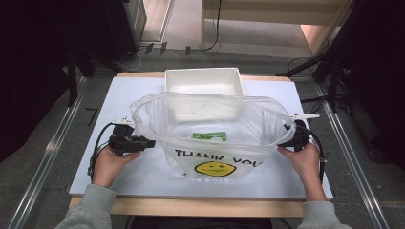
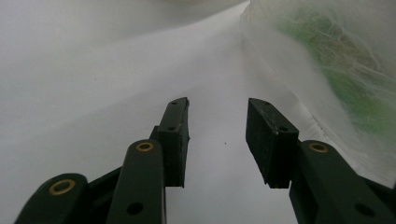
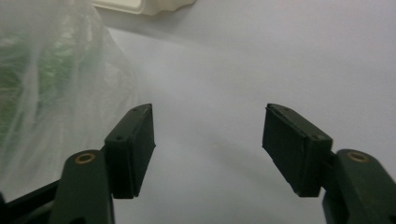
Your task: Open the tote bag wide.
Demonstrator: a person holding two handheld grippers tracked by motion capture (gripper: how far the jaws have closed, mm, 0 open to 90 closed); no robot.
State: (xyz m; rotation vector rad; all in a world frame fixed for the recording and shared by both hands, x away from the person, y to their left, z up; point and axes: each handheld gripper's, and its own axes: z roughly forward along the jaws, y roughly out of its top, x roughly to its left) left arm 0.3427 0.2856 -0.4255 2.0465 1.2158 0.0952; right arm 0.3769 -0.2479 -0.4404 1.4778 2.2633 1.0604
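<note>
Your left gripper (image 1: 149, 142) and right gripper (image 1: 282, 141) flank the plastic bag (image 1: 212, 129) at frame centre; both jaws gape, gripping nothing.

A white rectangular plastic bin (image 1: 202, 81) stands at the far edge of the white table top (image 1: 143, 174). Grey floor (image 1: 43, 138) with metal rails (image 1: 356, 157) flanks the table.
</note>
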